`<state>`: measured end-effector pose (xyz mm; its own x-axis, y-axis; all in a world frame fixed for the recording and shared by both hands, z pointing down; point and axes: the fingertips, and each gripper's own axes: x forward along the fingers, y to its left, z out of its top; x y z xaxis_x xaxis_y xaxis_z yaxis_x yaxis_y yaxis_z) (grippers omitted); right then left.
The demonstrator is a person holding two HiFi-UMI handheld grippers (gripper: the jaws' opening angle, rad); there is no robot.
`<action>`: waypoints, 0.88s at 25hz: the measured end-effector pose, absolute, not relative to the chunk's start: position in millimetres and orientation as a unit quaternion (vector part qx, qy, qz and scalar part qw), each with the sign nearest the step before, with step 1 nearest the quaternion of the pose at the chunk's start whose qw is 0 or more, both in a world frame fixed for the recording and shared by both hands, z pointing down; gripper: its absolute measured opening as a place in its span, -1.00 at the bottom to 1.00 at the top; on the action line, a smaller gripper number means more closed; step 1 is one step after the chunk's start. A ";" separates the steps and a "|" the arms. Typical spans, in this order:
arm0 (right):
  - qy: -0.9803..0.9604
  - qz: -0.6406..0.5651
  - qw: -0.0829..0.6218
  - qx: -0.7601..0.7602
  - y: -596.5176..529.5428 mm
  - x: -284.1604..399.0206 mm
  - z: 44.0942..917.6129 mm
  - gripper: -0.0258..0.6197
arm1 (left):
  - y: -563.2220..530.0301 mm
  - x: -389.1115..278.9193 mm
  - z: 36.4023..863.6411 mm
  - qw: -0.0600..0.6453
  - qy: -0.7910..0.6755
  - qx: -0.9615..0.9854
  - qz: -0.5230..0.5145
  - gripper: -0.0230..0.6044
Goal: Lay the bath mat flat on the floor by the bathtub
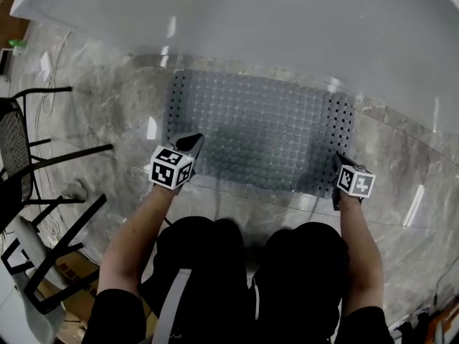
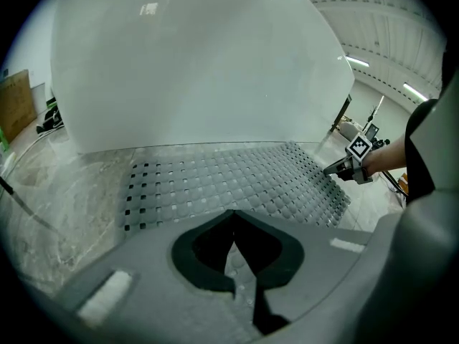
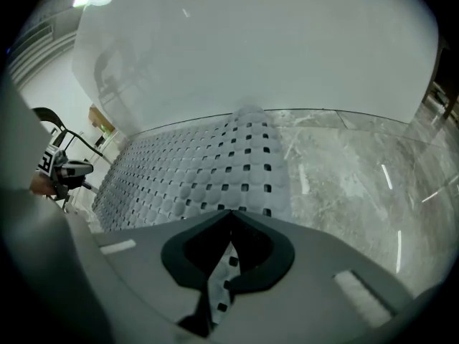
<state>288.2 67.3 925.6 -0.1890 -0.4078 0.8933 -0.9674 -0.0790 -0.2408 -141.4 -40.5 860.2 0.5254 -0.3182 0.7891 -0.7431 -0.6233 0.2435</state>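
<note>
Kneeling person seen from above. At far left, a black chair (image 1: 18,156) stands on the marble floor (image 1: 107,113). The left gripper (image 1: 191,143) is clamped on the near left corner of the gray bath mat (image 1: 258,127). The right gripper (image 1: 337,162) is clamped on the mat's near right corner. The mat lies spread on the floor, just beside the white bathtub (image 1: 287,27).

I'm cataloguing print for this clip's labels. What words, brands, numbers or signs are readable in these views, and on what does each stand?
No text can be read in any view.
Left gripper's marker cube: black-and-white square patterns, no letters.
Right gripper's marker cube: the same, patterns only.
Bath mat and bathtub: plain, no brand or label showing.
Brown cardboard by the chair legs: reddish marks, too small to read.
</note>
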 end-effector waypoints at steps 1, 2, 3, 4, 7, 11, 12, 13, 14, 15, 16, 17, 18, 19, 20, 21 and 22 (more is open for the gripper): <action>-0.613 0.469 0.296 0.563 64.3 287.4 918.6 -0.92 | -40.6 -140.9 855.6 0.291 -0.323 0.824 0.364 -0.91; -0.617 0.466 0.294 0.562 61.1 285.5 909.8 -0.92 | -41.3 -140.7 849.5 0.293 -0.325 0.823 0.362 -0.91; -0.623 0.462 0.290 0.560 58.0 283.1 899.4 -0.92 | -42.6 -140.3 841.5 0.297 -0.328 0.822 0.358 -0.91; -0.629 0.459 0.283 0.560 54.8 280.8 887.1 -0.92 | -44.8 -139.2 831.3 0.303 -0.332 0.822 0.350 -0.91; -0.648 0.449 0.259 0.558 47.1 271.2 840.3 -0.92 | -50.8 -130.8 788.3 0.313 -0.339 0.827 0.321 -0.91; -0.673 0.430 0.243 0.551 44.1 253.6 763.1 -0.92 | -51.1 -115.9 713.6 0.303 -0.343 0.837 0.300 -0.91; -0.679 0.426 0.238 0.549 44.3 248.4 741.1 -0.92 | -50.0 -111.3 692.1 0.301 -0.345 0.839 0.293 -0.91; -0.684 0.423 0.233 0.546 45.3 242.5 718.0 -0.92 | -48.1 -106.9 668.8 0.297 -0.348 0.841 0.287 -0.91; -0.691 0.419 0.230 0.543 46.3 236.1 693.6 -0.92 | -46.0 -103.3 643.5 0.291 -0.351 0.844 0.282 -0.91; -0.698 0.414 0.228 0.539 46.6 229.5 667.5 -0.92 | -44.1 -101.0 616.7 0.281 -0.355 0.847 0.278 -0.91; -0.705 0.407 0.226 0.535 46.2 222.9 639.5 -0.92 | -41.8 -99.9 588.8 0.271 -0.360 0.850 0.274 -0.91; -0.713 0.399 0.223 0.531 45.9 216.4 609.8 -0.92 | -38.8 -99.7 560.3 0.260 -0.365 0.852 0.271 -0.91; -0.721 0.392 0.220 0.528 46.2 209.9 579.0 -0.92 | -34.6 -100.3 531.6 0.252 -0.370 0.853 0.267 -0.91; -0.728 0.386 0.215 0.525 47.6 203.3 547.8 -0.92 | -29.0 -101.1 503.1 0.246 -0.374 0.855 0.263 -0.91; -0.734 0.381 0.209 0.522 49.8 196.6 516.7 -0.92 | -22.4 -101.9 474.7 0.242 -0.378 0.855 0.259 -0.91; -0.740 0.377 0.202 0.519 52.2 190.1 485.8 -0.92 | -15.3 -102.2 446.4 0.239 -0.383 0.855 0.255 -0.91; -0.746 0.373 0.195 0.516 54.1 184.3 455.3 -0.92 | -8.1 -101.6 418.2 0.237 -0.389 0.855 0.250 -0.91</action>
<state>184.3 54.1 455.3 -0.3916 -0.6249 0.6754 -0.9154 0.1897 -0.3552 -101.6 -8.1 418.2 0.5728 -0.5461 0.6113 -0.7828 -0.5857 0.2102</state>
